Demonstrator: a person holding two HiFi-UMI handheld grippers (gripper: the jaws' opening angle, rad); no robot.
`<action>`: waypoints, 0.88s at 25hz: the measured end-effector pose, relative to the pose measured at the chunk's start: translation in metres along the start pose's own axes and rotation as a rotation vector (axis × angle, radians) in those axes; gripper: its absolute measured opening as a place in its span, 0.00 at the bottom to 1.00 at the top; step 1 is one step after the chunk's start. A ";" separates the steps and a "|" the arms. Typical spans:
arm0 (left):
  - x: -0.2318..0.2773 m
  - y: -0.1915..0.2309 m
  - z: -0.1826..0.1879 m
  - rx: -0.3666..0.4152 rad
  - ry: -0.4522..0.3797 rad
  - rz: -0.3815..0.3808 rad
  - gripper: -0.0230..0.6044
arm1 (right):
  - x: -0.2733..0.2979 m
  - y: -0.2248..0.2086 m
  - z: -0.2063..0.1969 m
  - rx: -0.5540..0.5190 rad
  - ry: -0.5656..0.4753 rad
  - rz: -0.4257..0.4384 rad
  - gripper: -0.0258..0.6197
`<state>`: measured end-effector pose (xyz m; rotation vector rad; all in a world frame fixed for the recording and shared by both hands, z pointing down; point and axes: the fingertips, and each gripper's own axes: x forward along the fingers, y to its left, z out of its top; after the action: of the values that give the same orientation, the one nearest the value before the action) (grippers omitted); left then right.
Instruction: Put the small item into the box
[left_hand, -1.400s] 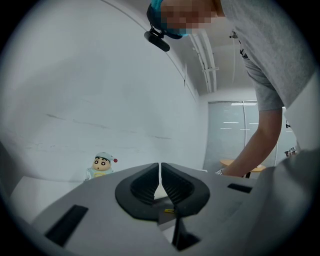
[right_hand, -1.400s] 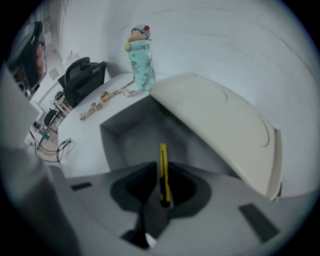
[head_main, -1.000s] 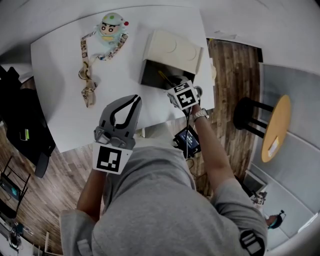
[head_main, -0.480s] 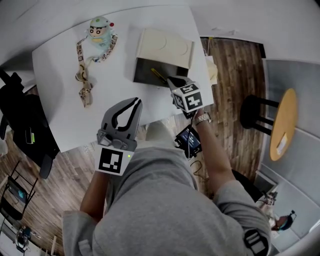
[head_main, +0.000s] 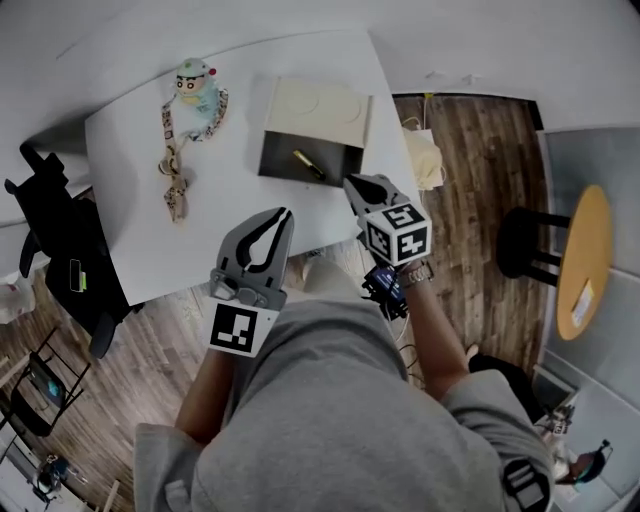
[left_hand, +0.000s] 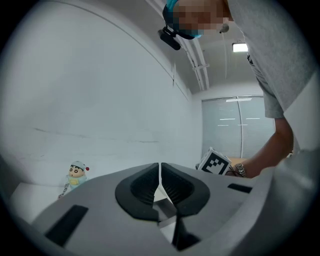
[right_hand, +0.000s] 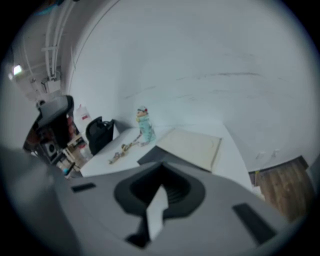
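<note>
An open box with a dark inside stands at the table's far right, its cream lid lying behind it. A small gold item lies inside the box. My right gripper is shut and holds nothing; it hovers just off the table's near edge, a little short of the box. In the right gripper view the lid shows beyond the shut right gripper. My left gripper is shut and empty too, held over the table's near edge, left of the box. The left gripper points at the wall.
A small cartoon figure on a patterned lanyard lies at the far left of the white table. A black bag sits left of the table, a stool and a round wooden table at the right.
The right gripper has drawn back from over the box toward the person. The gold item now lies in full view inside the box. The left gripper has hardly moved.
</note>
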<state>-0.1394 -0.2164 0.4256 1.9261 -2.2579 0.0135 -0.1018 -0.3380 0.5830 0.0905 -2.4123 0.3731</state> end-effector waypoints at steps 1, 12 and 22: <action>0.001 -0.005 0.003 -0.004 -0.006 0.010 0.11 | -0.010 0.001 0.004 0.022 -0.026 0.012 0.09; 0.009 -0.061 0.023 0.026 -0.041 0.058 0.11 | -0.118 0.042 0.062 0.020 -0.304 0.161 0.09; 0.001 -0.105 0.035 0.051 -0.100 0.076 0.11 | -0.185 0.057 0.063 -0.036 -0.401 0.203 0.09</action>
<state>-0.0415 -0.2391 0.3803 1.9050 -2.4173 -0.0153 -0.0093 -0.3081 0.4037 -0.1070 -2.8344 0.4363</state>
